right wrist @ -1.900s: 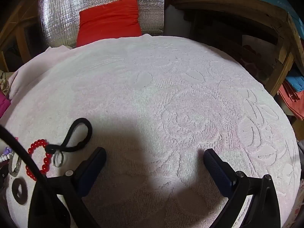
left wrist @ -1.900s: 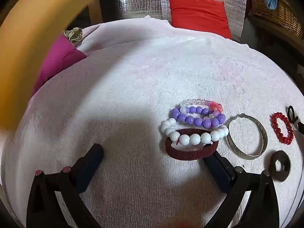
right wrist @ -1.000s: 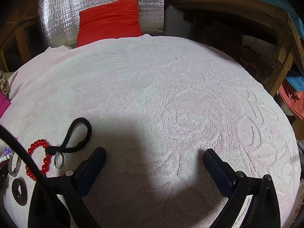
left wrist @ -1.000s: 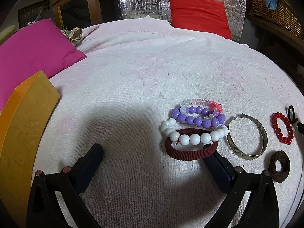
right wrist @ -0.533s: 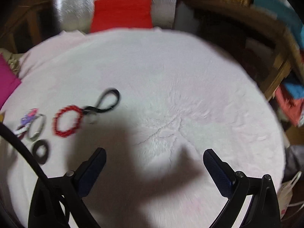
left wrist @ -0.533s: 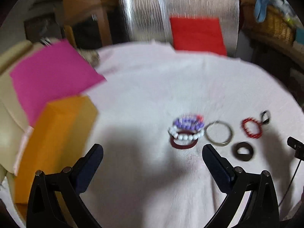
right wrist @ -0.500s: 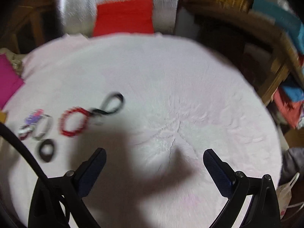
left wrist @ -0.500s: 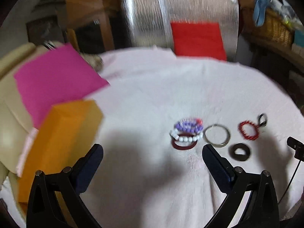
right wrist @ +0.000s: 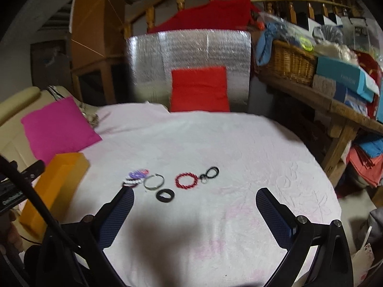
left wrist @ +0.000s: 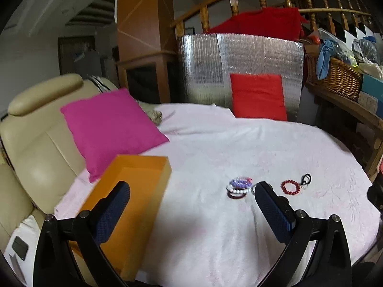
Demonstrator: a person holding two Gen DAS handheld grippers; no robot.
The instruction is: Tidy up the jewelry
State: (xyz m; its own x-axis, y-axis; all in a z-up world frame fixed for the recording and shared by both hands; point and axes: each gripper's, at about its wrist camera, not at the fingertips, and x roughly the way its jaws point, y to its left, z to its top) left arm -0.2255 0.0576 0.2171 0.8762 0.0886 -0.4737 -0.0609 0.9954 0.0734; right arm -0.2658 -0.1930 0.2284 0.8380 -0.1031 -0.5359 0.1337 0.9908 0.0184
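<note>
Bracelets [right wrist: 184, 180] on white cloth [right wrist: 215, 148], orange box [right wrist: 55, 184] well left, pink cushion [right wrist: 57, 126] behind.

Box [right wrist: 57, 181] left on cloth [right wrist: 215, 143]; bracelets [right wrist: 136, 178] right of box

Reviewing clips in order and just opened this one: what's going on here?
A person holds two grippers above a table draped in a pale pink cloth. Both the left gripper and right gripper are open and empty. The jewelry lies untouched in a row: a stack of beaded bracelets, a metal bangle, a dark ring, a red bead bracelet and a black hair tie. An orange box sits at the left.
</note>
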